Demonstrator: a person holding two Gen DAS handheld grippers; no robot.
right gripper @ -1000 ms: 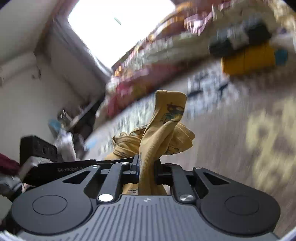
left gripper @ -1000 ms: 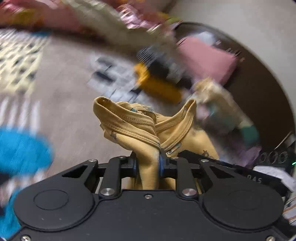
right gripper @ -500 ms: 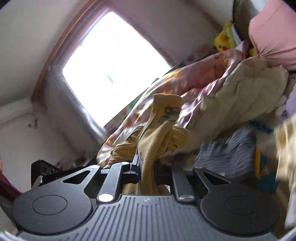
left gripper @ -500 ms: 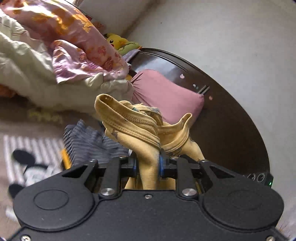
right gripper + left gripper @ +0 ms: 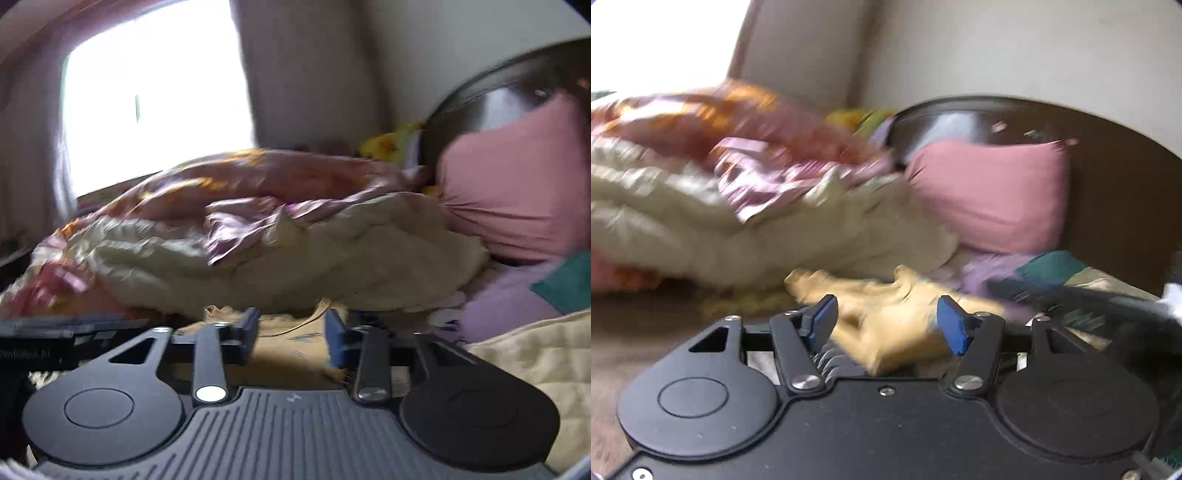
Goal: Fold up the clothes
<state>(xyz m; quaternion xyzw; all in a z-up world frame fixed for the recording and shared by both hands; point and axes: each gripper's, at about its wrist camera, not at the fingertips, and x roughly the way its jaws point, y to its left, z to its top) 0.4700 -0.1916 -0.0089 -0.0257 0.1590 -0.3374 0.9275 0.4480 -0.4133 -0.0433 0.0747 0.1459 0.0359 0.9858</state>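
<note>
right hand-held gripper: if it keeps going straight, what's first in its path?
Likely the yellow garment lying between the open right hand-held gripper fingers, then the cream quilt behind it. Depth is unclear.

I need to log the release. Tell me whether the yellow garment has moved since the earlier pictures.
Yes. The yellow garment stood bunched in front of the pink pillow; now it lies low beneath it, loose between the left tool's just-opened jaws.
</note>
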